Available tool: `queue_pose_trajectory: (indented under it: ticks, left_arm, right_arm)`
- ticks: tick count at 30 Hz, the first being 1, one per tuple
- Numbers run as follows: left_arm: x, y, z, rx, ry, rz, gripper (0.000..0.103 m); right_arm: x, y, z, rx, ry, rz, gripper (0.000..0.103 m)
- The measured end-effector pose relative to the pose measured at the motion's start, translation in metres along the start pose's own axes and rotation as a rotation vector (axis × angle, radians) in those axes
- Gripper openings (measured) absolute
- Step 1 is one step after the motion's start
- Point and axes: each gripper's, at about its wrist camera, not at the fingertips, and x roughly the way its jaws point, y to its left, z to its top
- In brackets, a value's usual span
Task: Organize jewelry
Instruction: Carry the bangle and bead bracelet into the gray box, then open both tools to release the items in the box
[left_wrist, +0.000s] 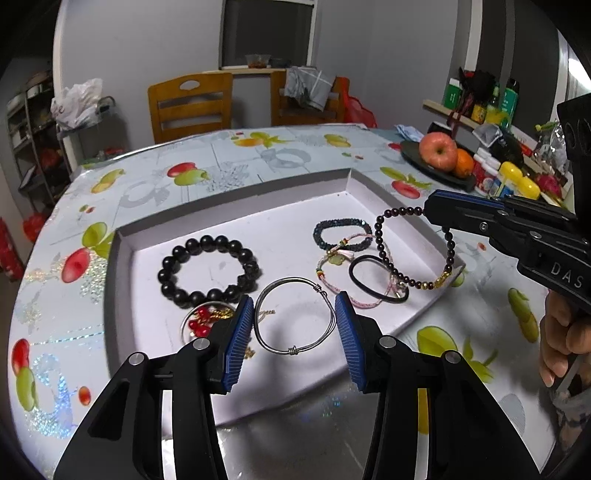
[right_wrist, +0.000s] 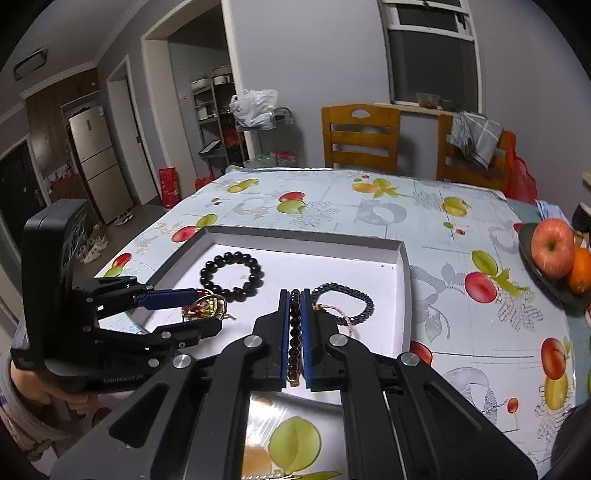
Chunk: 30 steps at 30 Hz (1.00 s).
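Left wrist view: right gripper (left_wrist: 430, 211) clenched on the garnet bead strand (left_wrist: 384, 254), limp and light, dangling at right of the tray (left_wrist: 236, 206); left gripper (left_wrist: 295, 325) spread around the stiff wire bangle (left_wrist: 295, 317), best pinched across its rim.

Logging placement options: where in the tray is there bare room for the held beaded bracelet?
The tray is bare along its far wall, behind the black bead bracelet and dark blue bracelet. Its right side, around the black hair tie, is crowded.
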Motion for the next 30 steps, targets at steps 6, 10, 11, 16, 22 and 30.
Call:
queue_pose_trajectory:
  ticks: [6, 10, 11, 16, 22, 30]
  left_arm:
    - [0.018, -0.004, 0.000, 0.016, 0.041, 0.001, 0.047]
    - [0.024, -0.004, -0.001, 0.024, 0.060, 0.005, 0.047]
    - [0.025, -0.004, -0.001, 0.026, 0.063, 0.006, 0.047]
    - [0.031, -0.006, -0.001, 0.038, 0.075, -0.002, 0.048]
    - [0.038, -0.009, 0.003, 0.047, 0.081, -0.003, 0.048]
    - [0.043, -0.009, 0.004, 0.033, 0.072, -0.014, 0.047]
  right_arm:
    - [0.015, -0.013, -0.008, 0.037, 0.024, -0.004, 0.006]
    - [0.023, -0.023, -0.015, 0.067, 0.034, -0.014, 0.006]
    - [0.025, -0.025, -0.016, 0.075, 0.035, -0.015, 0.006]
    - [0.032, -0.032, -0.024, 0.095, 0.038, -0.023, 0.006]
    - [0.034, -0.040, -0.029, 0.123, 0.031, -0.018, 0.006]
    - [0.034, -0.045, -0.030, 0.149, 0.042, -0.011, 0.006]
